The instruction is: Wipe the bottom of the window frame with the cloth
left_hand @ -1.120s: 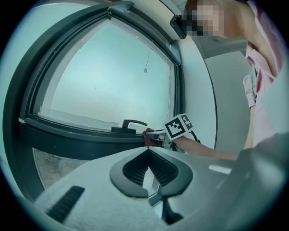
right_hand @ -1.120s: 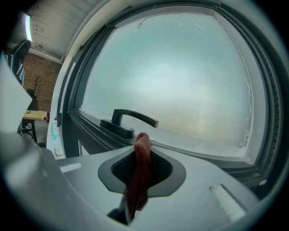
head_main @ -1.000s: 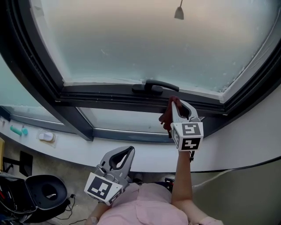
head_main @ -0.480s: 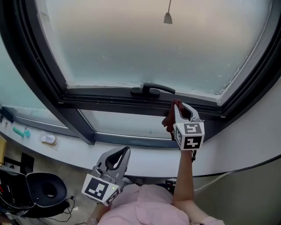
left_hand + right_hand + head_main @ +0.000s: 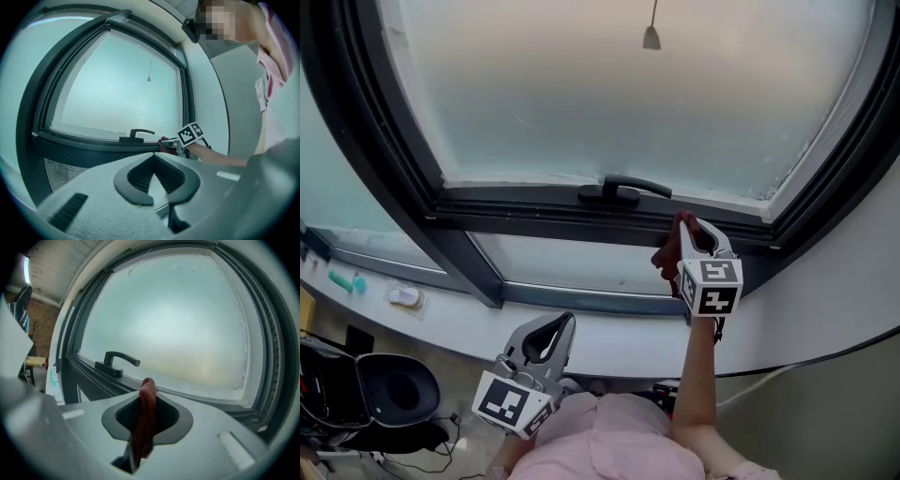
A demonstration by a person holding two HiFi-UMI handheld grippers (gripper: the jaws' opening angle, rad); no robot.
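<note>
Wipe under way: cloth (image 5: 666, 253) at the bottom of the window frame (image 5: 534, 212), just right of the window handle (image 5: 624, 190).
Head view: right claw (image 5: 685, 225) clamped on the dark red cloth, its tip touching the frame rail; left claw (image 5: 563, 323) hung well below the handle, idle. Left gripper view: jaws together, nothing between them. Right gripper view: cloth pinched between the jaws, handle up and to the left. Judged next: drag the cloth along the rail with steady contact, clearing the handle's base.
</note>
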